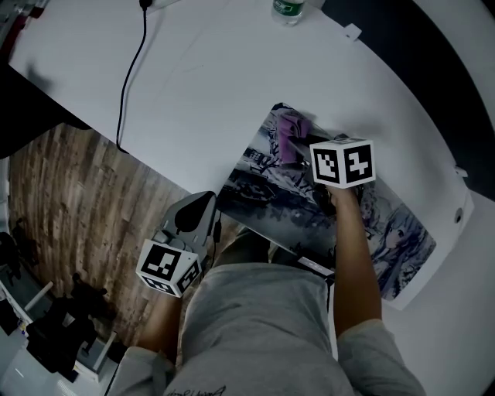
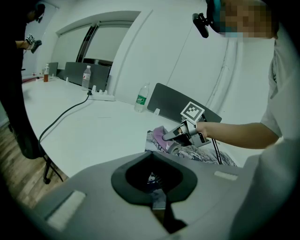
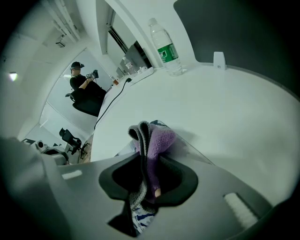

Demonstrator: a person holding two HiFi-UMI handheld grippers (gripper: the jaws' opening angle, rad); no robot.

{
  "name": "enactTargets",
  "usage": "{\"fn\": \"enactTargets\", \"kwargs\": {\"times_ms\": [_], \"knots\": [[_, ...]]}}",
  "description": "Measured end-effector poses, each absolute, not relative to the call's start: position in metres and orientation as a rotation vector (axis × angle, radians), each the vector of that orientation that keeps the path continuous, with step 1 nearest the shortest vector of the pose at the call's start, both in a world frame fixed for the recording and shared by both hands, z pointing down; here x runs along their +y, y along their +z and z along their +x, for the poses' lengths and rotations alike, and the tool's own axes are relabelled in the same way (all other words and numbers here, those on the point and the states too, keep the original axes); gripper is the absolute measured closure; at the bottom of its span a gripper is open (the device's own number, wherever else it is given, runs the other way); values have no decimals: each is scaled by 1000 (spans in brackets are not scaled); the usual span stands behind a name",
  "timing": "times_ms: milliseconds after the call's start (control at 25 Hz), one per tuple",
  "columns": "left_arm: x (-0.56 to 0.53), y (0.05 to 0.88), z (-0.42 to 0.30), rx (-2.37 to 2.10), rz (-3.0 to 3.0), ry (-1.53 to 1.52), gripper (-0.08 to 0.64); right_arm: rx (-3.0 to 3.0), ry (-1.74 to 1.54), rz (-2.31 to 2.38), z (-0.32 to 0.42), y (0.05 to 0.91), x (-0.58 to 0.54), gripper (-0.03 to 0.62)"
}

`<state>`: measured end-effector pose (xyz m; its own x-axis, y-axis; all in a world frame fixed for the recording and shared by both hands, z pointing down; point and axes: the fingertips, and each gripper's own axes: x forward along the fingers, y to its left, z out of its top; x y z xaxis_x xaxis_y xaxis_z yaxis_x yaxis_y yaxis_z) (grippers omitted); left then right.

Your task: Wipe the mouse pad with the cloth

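A mouse pad (image 1: 259,189) printed with cartoon figures lies on the white table (image 1: 232,69) near its front edge. A purple cloth (image 1: 291,130) rests bunched on the pad's far left corner. My right gripper (image 1: 300,151) is shut on the cloth and presses it onto the pad; in the right gripper view the cloth (image 3: 157,140) sticks out of my right gripper (image 3: 147,180), with the pad (image 3: 185,144) beneath. My left gripper (image 1: 203,203) hovers shut and empty at the table's edge, left of the pad. The left gripper view shows my left gripper (image 2: 159,199), the right gripper (image 2: 171,136) and the cloth (image 2: 161,133).
A water bottle (image 1: 288,9) stands at the table's far edge. A black cable (image 1: 128,69) runs across the table's left part and over the edge. Wooden floor (image 1: 77,193) lies below on the left. Another person (image 3: 84,84) stands far across the room.
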<state>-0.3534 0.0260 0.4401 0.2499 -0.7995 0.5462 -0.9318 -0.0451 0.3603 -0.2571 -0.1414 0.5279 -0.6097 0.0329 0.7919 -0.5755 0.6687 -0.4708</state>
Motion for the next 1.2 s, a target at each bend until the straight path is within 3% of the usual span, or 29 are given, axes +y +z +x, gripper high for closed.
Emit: {"fn": "enactTargets", "kwargs": {"times_ms": [440, 1200], "knots": [[2, 424, -304, -1478, 1994, 297, 545, -2155, 1065, 510, -183, 488, -131, 495], [-32, 393, -56, -1075, 2361, 406, 544, -2087, 1186, 1027, 164, 447, -65, 494]]}}
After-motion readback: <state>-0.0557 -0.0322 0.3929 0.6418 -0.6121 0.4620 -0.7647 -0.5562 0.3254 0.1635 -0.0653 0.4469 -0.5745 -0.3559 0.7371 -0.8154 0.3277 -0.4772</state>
